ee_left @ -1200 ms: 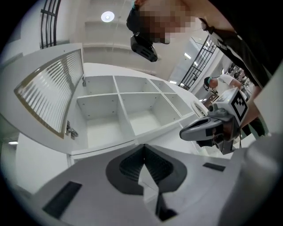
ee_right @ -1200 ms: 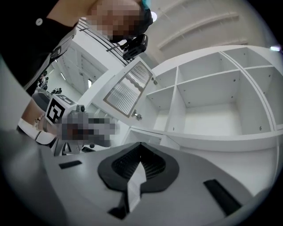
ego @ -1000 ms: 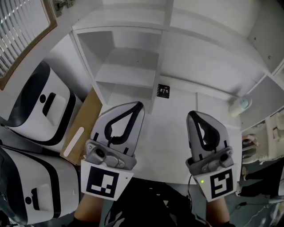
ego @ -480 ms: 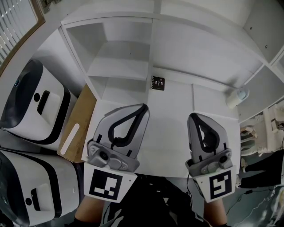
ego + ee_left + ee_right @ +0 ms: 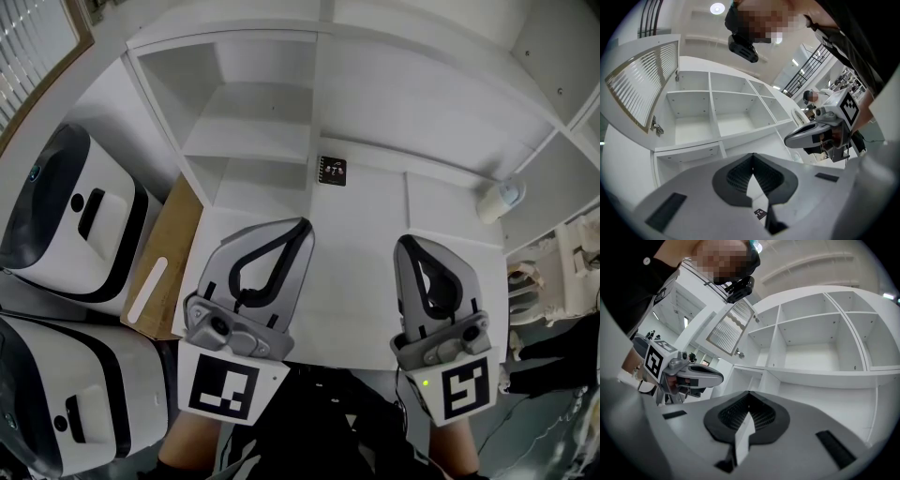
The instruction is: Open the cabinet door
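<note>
**Both jaws shut, door not yet touched**

I judge this the approach, before any contact; my left gripper (image 5: 298, 225) and my right gripper (image 5: 405, 242) hang side by side in front of the white cabinet (image 5: 315, 103), well apart from each other and clear of every panel; both pairs of jaws are pressed together at the tips, with nothing between them.

The cabinet's upper part is open compartments; below them, straight ahead of my tips, lie plain white panels (image 5: 361, 234) split by a thin seam, and I take these for the closed doors, though I cannot make out a handle on either; a small black tag (image 5: 332, 171) sits at the upper corner of the left one. A slatted door (image 5: 651, 79) at the cabinet's upper left already stands swung out on its hinges.

Next, I think, I must pick the panel, bring one gripper up to its free edge at the seam, and part the jaws enough to pinch that edge or hook it; then pull outwards along the hinge's arc.

My hands hold the grippers close to level, noses tipped slightly up at the cabinet, marker cubes nearest my body.
</note>
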A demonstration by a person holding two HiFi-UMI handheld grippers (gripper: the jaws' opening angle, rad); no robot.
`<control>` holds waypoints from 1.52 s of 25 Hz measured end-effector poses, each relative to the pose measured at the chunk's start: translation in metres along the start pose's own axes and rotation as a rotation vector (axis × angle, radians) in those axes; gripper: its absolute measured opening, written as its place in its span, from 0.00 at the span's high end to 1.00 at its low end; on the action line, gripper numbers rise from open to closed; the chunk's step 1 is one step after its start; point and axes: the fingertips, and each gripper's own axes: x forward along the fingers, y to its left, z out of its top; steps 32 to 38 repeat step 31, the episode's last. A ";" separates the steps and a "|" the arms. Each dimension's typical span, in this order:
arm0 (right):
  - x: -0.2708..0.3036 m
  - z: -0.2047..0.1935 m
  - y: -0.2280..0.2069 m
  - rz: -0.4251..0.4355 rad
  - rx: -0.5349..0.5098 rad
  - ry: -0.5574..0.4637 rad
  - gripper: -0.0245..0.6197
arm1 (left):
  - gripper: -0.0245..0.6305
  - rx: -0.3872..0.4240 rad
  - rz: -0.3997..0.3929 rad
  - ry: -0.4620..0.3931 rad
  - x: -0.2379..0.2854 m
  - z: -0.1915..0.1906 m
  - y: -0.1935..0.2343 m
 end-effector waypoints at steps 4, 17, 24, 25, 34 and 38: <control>-0.001 0.004 0.002 0.013 0.001 -0.031 0.97 | 0.97 -0.005 0.010 0.003 -0.001 0.001 0.000; -0.004 0.002 0.005 0.019 0.002 -0.001 0.97 | 0.97 -0.016 0.027 0.000 -0.003 0.005 0.000; -0.004 0.004 0.005 0.015 0.002 -0.008 0.97 | 0.97 -0.019 0.030 -0.006 -0.003 0.007 0.000; -0.005 0.004 0.005 0.014 0.001 -0.008 0.97 | 0.97 -0.018 0.029 -0.006 -0.004 0.008 -0.001; -0.006 0.003 0.005 0.012 0.000 -0.007 0.97 | 0.97 -0.020 0.029 -0.004 -0.005 0.007 -0.001; -0.006 0.003 0.005 0.012 0.000 -0.007 0.97 | 0.97 -0.020 0.029 -0.004 -0.005 0.007 -0.001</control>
